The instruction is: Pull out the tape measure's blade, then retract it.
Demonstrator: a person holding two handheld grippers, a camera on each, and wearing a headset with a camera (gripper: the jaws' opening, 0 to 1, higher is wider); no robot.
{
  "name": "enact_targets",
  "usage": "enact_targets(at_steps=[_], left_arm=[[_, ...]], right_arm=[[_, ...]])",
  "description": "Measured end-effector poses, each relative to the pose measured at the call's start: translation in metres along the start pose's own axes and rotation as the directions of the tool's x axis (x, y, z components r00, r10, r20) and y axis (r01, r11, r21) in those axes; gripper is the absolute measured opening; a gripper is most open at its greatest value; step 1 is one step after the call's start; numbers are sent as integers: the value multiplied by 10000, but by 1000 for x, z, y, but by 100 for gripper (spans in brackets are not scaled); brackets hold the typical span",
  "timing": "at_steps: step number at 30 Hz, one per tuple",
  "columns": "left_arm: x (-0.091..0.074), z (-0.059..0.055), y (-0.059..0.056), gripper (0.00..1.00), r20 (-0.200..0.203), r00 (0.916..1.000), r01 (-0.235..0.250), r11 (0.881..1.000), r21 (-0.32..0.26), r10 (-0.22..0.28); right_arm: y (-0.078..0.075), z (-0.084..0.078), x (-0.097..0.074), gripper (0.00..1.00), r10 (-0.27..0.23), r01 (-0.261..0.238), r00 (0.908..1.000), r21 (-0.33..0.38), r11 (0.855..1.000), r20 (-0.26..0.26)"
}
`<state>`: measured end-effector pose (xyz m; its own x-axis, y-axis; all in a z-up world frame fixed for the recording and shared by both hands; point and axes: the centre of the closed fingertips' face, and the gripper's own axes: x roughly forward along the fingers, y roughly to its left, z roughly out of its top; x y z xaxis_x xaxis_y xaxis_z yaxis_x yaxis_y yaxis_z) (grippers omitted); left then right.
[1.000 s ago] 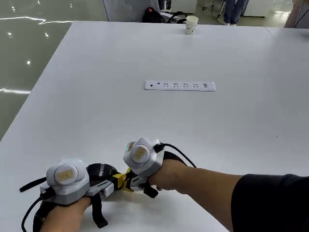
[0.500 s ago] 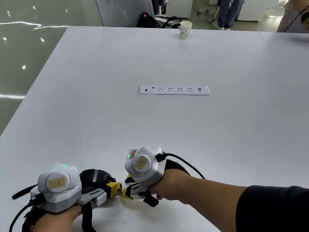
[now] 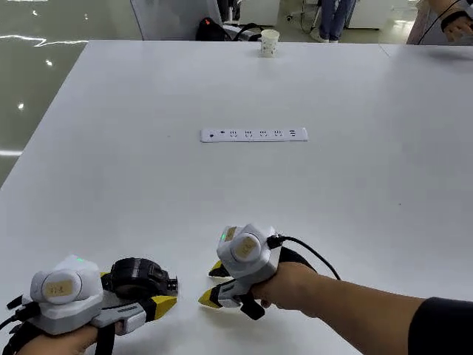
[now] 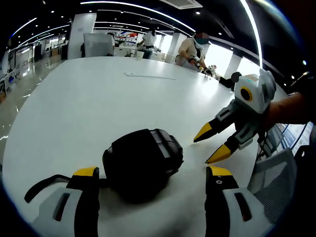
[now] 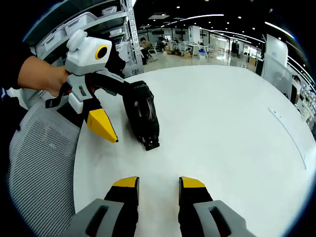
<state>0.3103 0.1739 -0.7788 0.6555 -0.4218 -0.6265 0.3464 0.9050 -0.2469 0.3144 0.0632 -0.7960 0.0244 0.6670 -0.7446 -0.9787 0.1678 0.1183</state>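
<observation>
The black tape measure (image 3: 139,275) lies on the white table (image 3: 332,185) near its front left edge, with no blade showing out of it. My left gripper (image 3: 144,292) is open and straddles it. In the left gripper view the case (image 4: 143,159) sits between the wide yellow-tipped jaws (image 4: 151,173), with a gap on the right side. My right gripper (image 3: 213,283) is open, holds nothing, and sits a short way right of the tape measure, tips pointing at it. In the right gripper view the case (image 5: 143,116) lies ahead of my open right gripper (image 5: 158,183).
A white power strip (image 3: 253,134) lies across the middle of the table. A paper cup (image 3: 270,42) stands at the far edge. A cable runs back from the right gripper along the person's arm. A mesh chair (image 5: 39,163) is beside the table.
The right gripper has drawn back to the right, away from the tape measure and the left gripper's tip. The head camera has shifted too.
</observation>
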Motion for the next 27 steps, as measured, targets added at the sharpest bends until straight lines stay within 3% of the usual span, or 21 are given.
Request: enact_targets(at_steps=[6,11,12,14,16,18,22,27], left_arm=[[-9,-4,-1,99,-276,9989,400,9984,404,-389],[-16,-8,2,99,-300,9983,527,9964,668,-508],[-18,-11,1,99,-492,9967,669,9965,507,-644],[-23,-14,-1,99,-602,9938,961,9943,468,-932],[-26,-15,-1,99,-575,9931,1069,9910,808,-1025],[-29,-15,2,99,-478,9942,1031,9816,1605,-966],[-35,-23,6,99,-827,9918,1095,9824,1516,-978],[-44,-23,8,99,-765,9917,1137,9825,1475,-1032]], right_arm=[[-3,-14,-20,34,-369,365,9991,244,9990,186],[-10,-28,-35,38,-689,658,9970,790,9947,366],[-11,-30,-39,39,-744,704,9963,862,9938,435],[-10,-34,-46,43,-805,774,9953,575,9953,543],[-9,-38,-52,45,-909,888,9943,401,9952,558],[-10,-45,-59,47,-940,916,9936,408,9950,620],[-14,-59,-74,57,-1217,1164,9898,719,9906,738],[-20,-78,-92,65,-1573,1410,9821,1487,9788,1040]])
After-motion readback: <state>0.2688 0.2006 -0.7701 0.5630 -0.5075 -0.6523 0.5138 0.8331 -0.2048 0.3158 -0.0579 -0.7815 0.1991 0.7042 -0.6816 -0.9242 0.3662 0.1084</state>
